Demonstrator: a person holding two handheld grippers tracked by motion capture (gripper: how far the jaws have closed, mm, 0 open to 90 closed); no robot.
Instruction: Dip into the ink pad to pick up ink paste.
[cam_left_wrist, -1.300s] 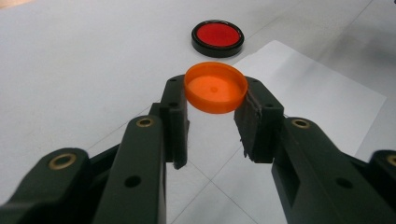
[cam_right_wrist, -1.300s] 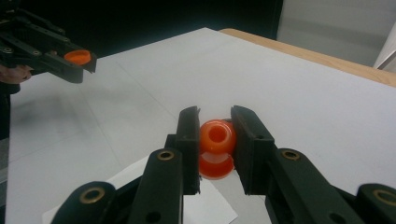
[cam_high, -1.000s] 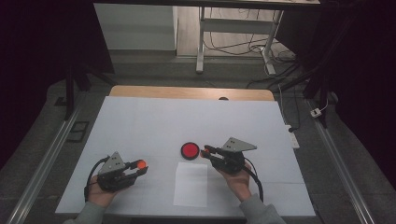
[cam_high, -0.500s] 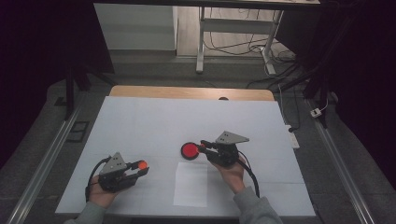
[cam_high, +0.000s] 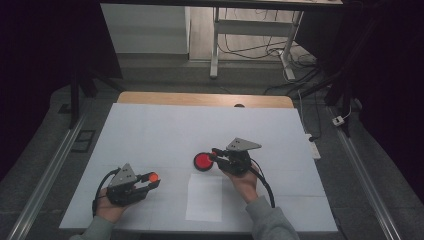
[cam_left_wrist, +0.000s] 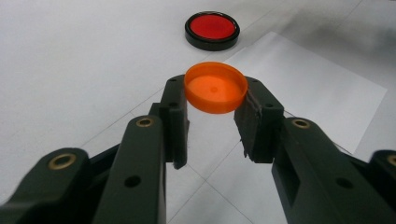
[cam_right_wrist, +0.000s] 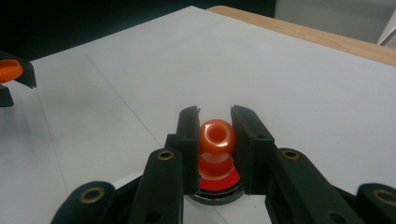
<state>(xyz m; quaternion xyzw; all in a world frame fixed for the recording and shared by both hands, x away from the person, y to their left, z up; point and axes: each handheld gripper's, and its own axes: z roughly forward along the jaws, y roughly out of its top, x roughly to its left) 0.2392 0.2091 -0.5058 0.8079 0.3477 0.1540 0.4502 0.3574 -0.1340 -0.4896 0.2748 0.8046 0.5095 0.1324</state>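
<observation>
A person seated at a white table (cam_high: 165, 125) is working two hand-held grippers around a red dish with a black rim (cam_high: 203, 161), the fixed point of the scene. The right gripper (cam_right_wrist: 215, 135) is hovering directly over that dish, its jaws clamped on a small glossy orange bottle (cam_right_wrist: 217, 140) with a rounded top, which is hanging just above the red centre. The left gripper (cam_left_wrist: 215, 100) is waiting well to the left of the dish and nearer the person, its jaws pinching an orange cap (cam_left_wrist: 215, 87) by its rim, flat face up. A white sheet of paper (cam_high: 204, 197) is lying just on the person's side of the dish.

Both orange pieces are looking like light, stiff plastic, smooth enough to slip if the squeeze eases. The cap is likely best held across its rim, as it is now; the bottle, by its sides below the rounded top, since the curve would let the pads slide off. Neither is appearing fragile.

No brand, label or legible writing is showing on the bottle, the cap, the dish or the paper.
</observation>
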